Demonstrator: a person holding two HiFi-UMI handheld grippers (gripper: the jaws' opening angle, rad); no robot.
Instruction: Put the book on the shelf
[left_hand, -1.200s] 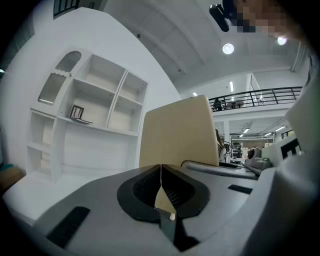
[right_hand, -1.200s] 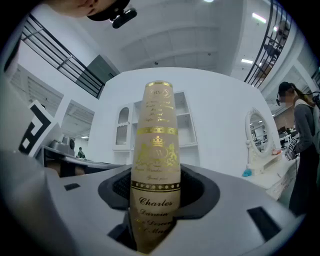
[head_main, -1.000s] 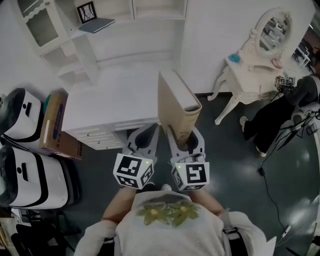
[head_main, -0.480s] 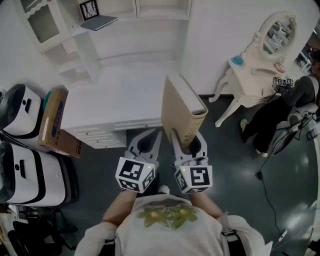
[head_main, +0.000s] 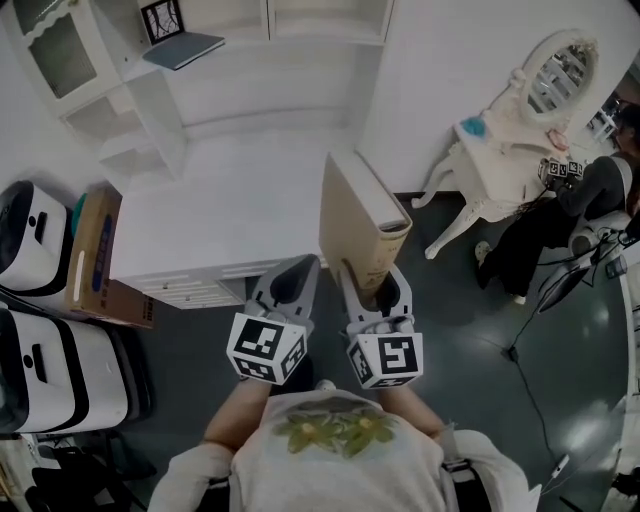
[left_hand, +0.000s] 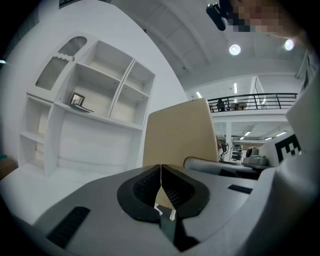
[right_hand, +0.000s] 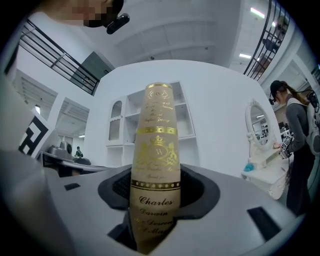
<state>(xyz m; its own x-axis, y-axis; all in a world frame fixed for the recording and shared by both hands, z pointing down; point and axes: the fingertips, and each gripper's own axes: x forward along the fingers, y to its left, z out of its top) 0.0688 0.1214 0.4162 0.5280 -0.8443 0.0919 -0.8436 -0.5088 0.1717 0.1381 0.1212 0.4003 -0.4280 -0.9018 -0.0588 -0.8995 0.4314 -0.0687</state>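
A thick beige book (head_main: 352, 222) with gold print on its spine (right_hand: 154, 165) stands upright between the jaws of my right gripper (head_main: 372, 285), which is shut on its lower end. Beside it on the left, my left gripper (head_main: 288, 284) holds nothing, and its jaws meet at the tips (left_hand: 160, 175). Both grippers point level toward the white desk (head_main: 230, 205) and the white shelf unit (head_main: 270, 35) behind it. The book's beige cover (left_hand: 177, 135) shows to the right in the left gripper view.
A framed picture (head_main: 160, 20) and a grey-blue flat item (head_main: 183, 49) sit on a left shelf. White cases (head_main: 40, 300) and a cardboard box (head_main: 95, 260) stand left of the desk. At the right are a white dressing table with mirror (head_main: 520, 110) and a person (head_main: 590, 200).
Both grippers and the book have moved forward toward the desk. The shelf unit and desk have shifted slightly in the head view. The grip on the book is unchanged.
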